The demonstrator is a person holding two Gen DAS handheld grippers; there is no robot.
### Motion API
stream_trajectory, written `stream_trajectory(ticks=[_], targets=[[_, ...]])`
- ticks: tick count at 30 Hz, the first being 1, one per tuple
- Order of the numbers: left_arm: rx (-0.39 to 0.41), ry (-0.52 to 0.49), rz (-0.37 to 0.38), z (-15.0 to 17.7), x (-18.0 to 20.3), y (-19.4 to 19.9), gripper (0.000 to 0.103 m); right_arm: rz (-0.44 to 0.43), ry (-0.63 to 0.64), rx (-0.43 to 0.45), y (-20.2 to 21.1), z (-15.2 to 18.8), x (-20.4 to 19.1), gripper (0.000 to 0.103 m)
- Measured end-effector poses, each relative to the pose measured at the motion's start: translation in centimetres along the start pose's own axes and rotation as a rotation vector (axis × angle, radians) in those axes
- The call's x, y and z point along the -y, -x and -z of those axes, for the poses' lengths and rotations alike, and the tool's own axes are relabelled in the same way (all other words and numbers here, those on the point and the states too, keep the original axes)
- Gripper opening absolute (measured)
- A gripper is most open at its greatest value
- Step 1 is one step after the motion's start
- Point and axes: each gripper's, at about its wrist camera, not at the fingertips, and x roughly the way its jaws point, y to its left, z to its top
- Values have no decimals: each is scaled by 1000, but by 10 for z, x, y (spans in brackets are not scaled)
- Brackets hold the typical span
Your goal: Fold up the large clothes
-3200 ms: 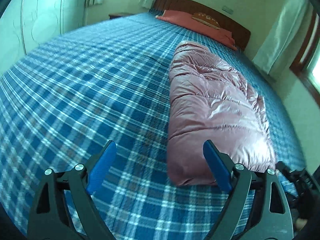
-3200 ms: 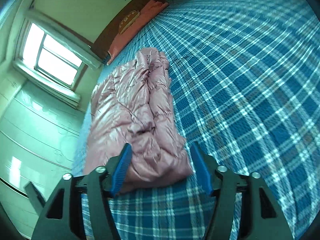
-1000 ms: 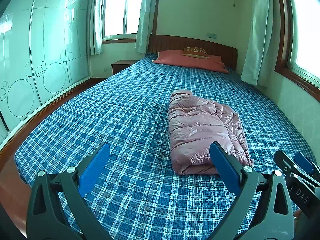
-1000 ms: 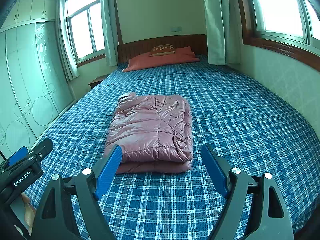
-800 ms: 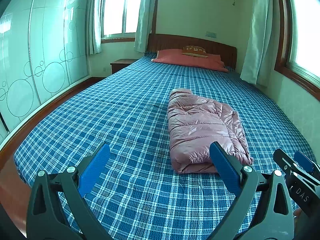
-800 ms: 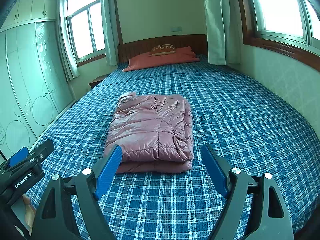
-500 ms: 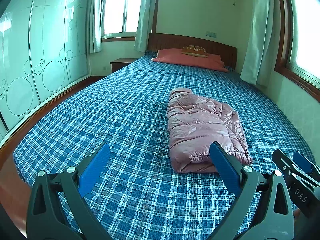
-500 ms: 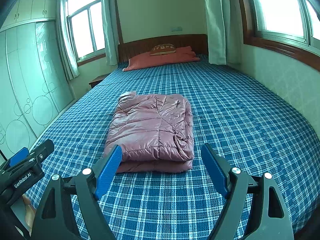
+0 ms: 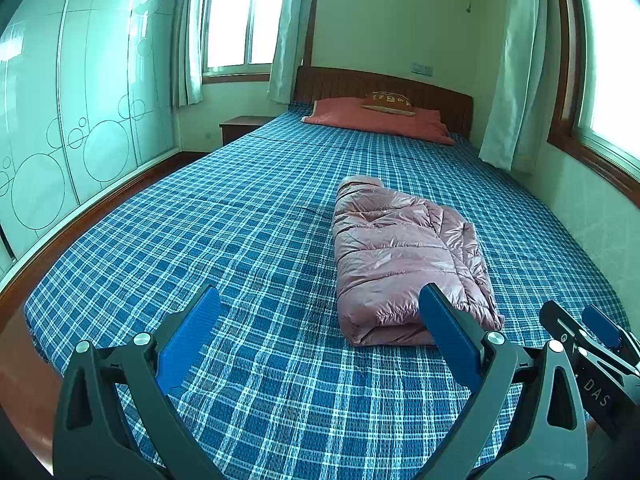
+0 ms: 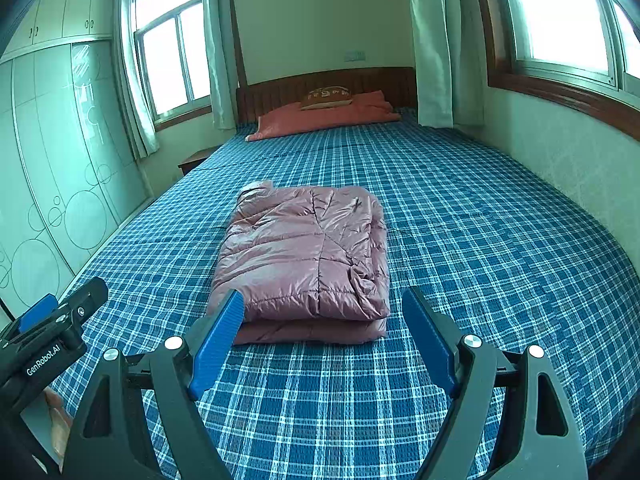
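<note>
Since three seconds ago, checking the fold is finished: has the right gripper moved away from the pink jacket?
Yes. The right gripper has pulled back from the pink jacket, which now lies wholly beyond its open jaws on the bed.

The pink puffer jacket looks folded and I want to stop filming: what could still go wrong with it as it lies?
1. The pink puffer jacket is slick and puffy; its top layer bulges over the lower one, so the fold may spring open, since both tongs, left and right, are open and clear of it.
2. Its right edge is bunched and uneven, so the stack could slump onto the plaid bedspread.
</note>
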Motion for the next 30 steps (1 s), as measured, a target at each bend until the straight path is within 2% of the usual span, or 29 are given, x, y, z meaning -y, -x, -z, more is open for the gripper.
stream_trajectory(ticks=[18, 22, 26, 30], targets=[[25, -13, 3, -1, 4, 0, 101, 1, 0, -6, -2, 1, 0, 80], [5, -12, 20, 1, 6, -4, 101, 2, 3, -12, -5, 2, 0, 80], [-21, -19, 2, 5, 8, -11, 101, 2, 3, -19, -10, 4, 2, 80], [-25, -17, 29, 5, 9, -16, 101, 2, 3, -30, -16, 6, 4, 80]])
